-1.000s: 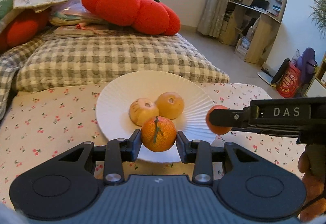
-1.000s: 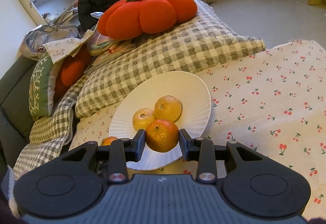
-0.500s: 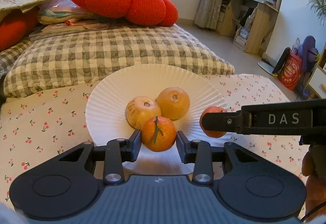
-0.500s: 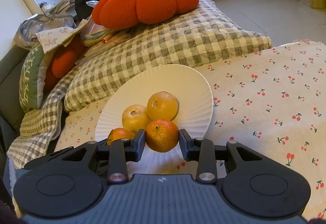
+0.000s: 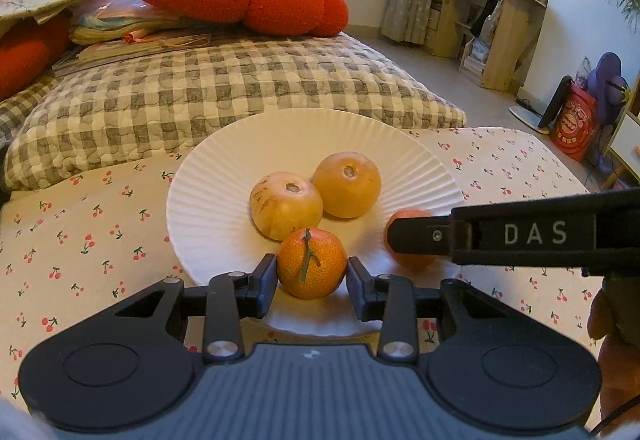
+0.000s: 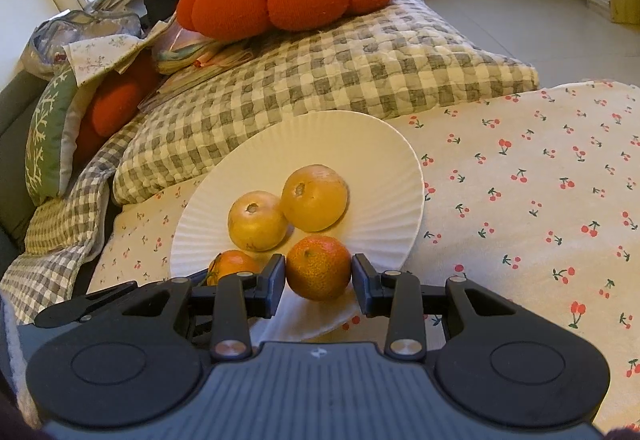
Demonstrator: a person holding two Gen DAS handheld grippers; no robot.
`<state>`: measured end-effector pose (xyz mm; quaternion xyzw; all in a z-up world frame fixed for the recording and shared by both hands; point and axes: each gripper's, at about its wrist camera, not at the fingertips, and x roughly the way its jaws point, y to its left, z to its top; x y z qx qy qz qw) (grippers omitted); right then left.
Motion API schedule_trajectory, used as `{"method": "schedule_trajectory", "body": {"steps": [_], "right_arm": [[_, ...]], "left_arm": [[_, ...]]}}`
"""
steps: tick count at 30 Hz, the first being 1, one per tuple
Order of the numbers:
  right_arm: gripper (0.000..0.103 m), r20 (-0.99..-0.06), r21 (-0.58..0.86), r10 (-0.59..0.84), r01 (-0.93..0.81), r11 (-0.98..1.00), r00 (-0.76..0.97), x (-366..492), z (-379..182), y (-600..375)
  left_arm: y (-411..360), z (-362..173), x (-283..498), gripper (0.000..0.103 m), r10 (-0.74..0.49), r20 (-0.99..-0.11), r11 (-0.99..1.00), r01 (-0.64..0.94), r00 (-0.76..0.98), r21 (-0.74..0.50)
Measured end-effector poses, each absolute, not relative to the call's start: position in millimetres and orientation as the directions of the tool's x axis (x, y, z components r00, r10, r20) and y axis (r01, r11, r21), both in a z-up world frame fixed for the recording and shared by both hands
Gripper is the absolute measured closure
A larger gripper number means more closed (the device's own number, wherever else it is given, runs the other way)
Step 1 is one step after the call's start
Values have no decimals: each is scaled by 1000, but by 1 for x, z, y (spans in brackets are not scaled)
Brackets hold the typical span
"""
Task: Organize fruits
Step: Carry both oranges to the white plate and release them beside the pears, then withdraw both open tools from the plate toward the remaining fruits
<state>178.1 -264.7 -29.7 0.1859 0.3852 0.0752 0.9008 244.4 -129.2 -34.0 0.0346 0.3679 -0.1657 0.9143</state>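
White "DAS" lettering on black right gripper (image 5: 404, 240) arm. Ribbed white round plate (image 5: 208, 176) on cherry-print sheet holds two yellow-orange round fruits (image 5: 316, 192). Left gripper (image 5: 312, 276) clamped on green-stemmed orange tangerine (image 5: 311, 262) over plate's near rim — right gripper clamped on second orange tangerine (image 6: 318, 266) beside it.

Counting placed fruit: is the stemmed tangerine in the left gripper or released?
In it: the left gripper pads press both sides of the tangerine over the plate.
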Motion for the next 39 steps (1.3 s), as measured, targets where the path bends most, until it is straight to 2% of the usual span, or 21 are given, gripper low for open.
{"method": "schedule_trajectory", "body": {"steps": [5,11,17,22,28,33,39], "right_arm": [[69,-654,412,289,10,911,699,176,-27,-266],[68,-622,476,314,27,879,717,171,-17,-273],[60,-591,519,330,33,854,736,160,-2,-280],[53,-583,535,340,33,844,738,151,3,-283],[49,-592,512,332,25,859,735,144,8,-276],[48,-591,506,347,-1,863,728,131,13,-268],[43,-598,425,333,-63,903,729,110,23,-247]], "left_arm": [[-127,-32,244,75,-275,-679,944,325,681,-56],[-117,-22,243,68,-307,-666,942,316,680,-111],[-104,-5,237,68,-320,-650,945,283,689,-165],[-100,5,227,63,-294,-656,955,245,696,-168],[-85,11,213,56,-281,-669,960,199,688,-199],[-71,14,199,50,-194,-690,981,150,697,-125],[-50,20,189,46,-198,-697,979,108,689,-172]]}}
